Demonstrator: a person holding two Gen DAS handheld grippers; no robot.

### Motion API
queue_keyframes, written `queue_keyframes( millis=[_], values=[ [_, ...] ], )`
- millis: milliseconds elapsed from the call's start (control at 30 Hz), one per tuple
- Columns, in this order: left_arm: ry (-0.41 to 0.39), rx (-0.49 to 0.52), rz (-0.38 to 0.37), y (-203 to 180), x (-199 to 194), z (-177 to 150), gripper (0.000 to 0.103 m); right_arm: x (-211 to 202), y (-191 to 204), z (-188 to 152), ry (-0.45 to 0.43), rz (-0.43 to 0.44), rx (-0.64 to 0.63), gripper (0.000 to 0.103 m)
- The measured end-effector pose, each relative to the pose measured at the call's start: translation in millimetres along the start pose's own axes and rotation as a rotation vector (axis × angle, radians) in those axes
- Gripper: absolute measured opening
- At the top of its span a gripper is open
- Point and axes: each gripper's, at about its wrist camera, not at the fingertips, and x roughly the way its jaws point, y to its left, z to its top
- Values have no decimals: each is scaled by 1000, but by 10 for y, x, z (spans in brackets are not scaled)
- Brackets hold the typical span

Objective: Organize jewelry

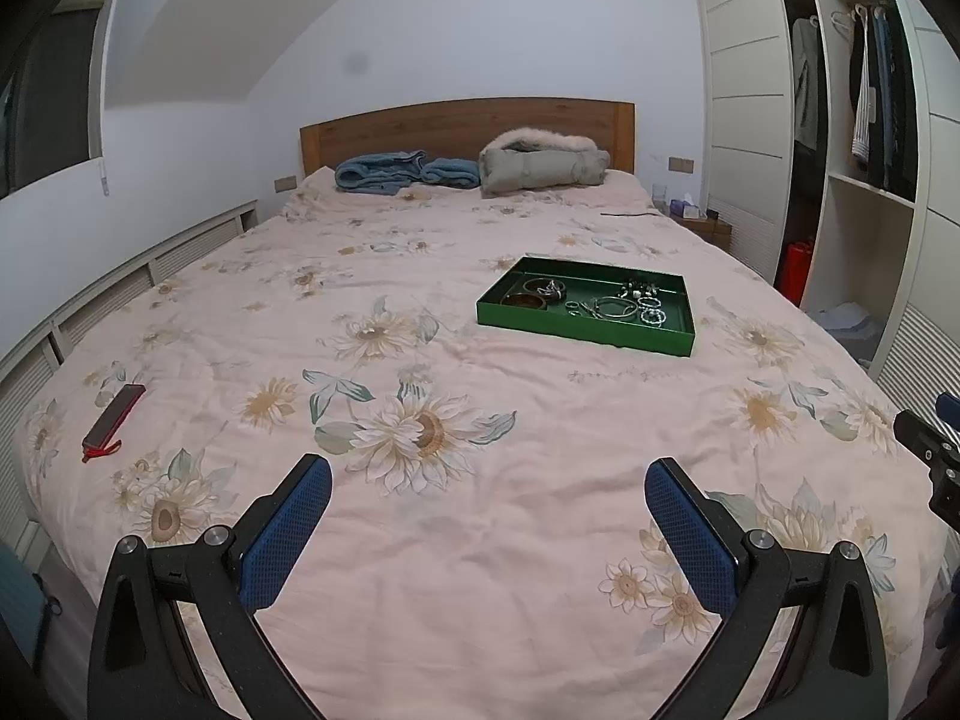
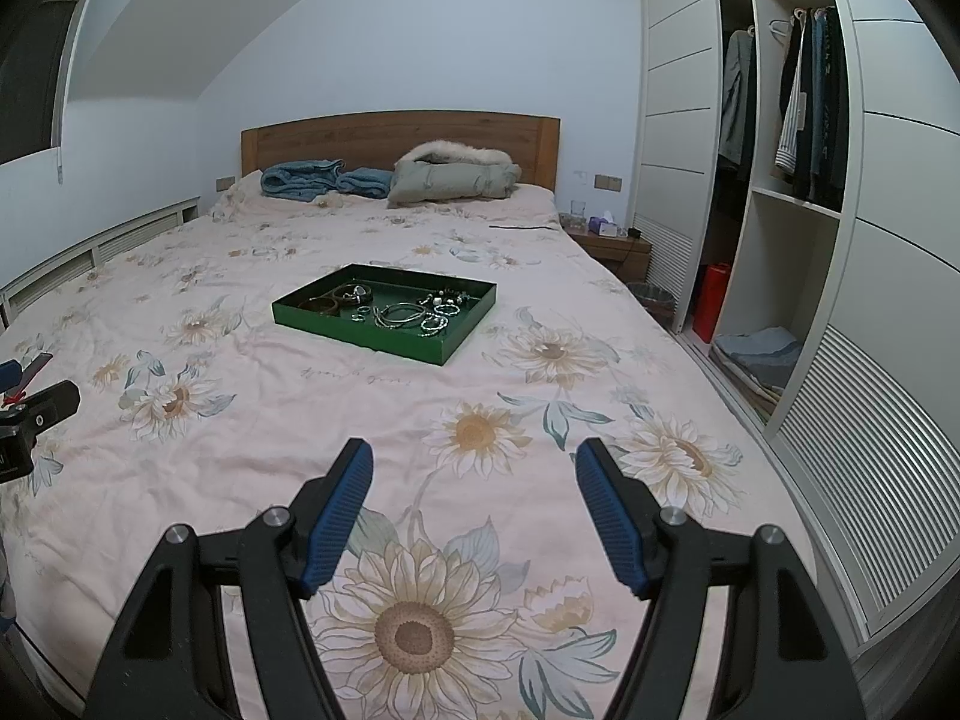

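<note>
A green tray (image 1: pixel 606 341) lies on the bed's flowered quilt, with bracelets, silver bangles (image 1: pixel 613 306) and small rings loose inside it. The right wrist view shows the same tray (image 2: pixel 384 341) and bangles (image 2: pixel 401 313) ahead, left of centre. My left gripper (image 1: pixel 489 486) hovers over the quilt near the foot of the bed, open and with nothing in it, well short of the tray. Over the quilt further right, my right gripper (image 2: pixel 474 468) is also open with nothing between its blue pads. A red and grey case (image 1: pixel 114 414) lies on the quilt at the far left.
Folded blue cloth (image 1: pixel 396 171) and a grey fur-trimmed coat (image 1: pixel 540 162) lie by the wooden headboard. An open wardrobe (image 2: pixel 780 180) with hanging clothes stands along the right side. A nightstand (image 2: pixel 612 246) sits beside the bed. The quilt (image 1: pixel 480 570) stretches between grippers and tray.
</note>
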Motion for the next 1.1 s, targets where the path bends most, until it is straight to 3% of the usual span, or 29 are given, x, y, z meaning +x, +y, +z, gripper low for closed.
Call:
queue_keyframes(
  millis=[1100],
  values=[
    [23,3,-7,-9,29,-28,103,66,-41,-62,21,-3,-4,69]
  ],
)
